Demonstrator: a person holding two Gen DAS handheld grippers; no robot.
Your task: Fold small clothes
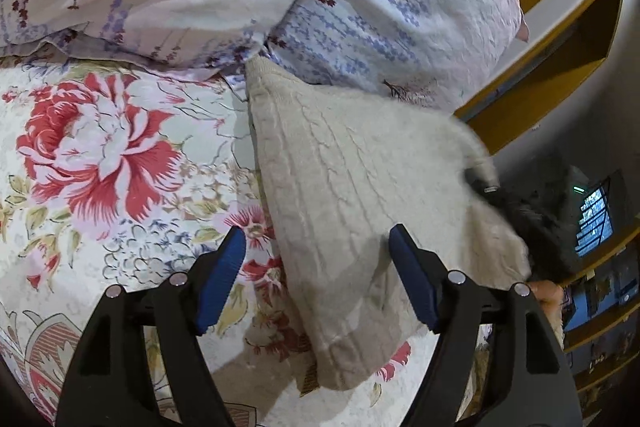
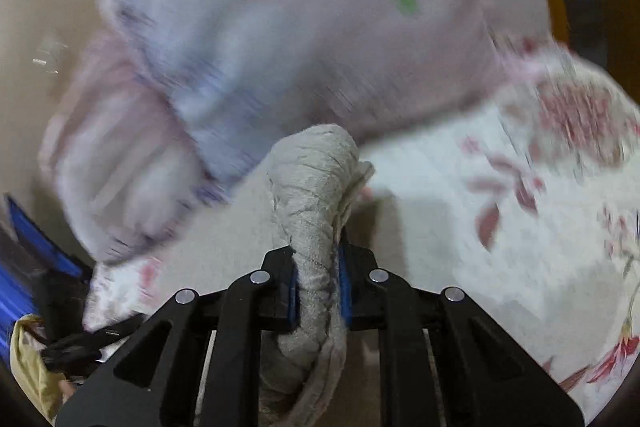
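Observation:
A beige cable-knit garment (image 1: 340, 195) lies on the floral bedsheet (image 1: 100, 155), with its right side lifted. In the left wrist view my left gripper (image 1: 318, 255) stands open just above the garment's near part, its blue pads (image 1: 222, 275) apart with nothing pressed between them. The right gripper (image 1: 486, 187) shows there at the garment's raised right edge, blurred. In the right wrist view my right gripper (image 2: 318, 281) is shut on a bunched roll of the same beige knit (image 2: 316, 195), which rises between the pads and curls over forward.
Two pillows with a lavender print (image 1: 380, 11) lie against the far end of the bed, touching the garment's top. A yellow wooden headboard (image 1: 560, 39) runs at the right. Shelves and a screen (image 1: 596, 219) show beyond the bed's right edge. The right wrist view is motion-blurred.

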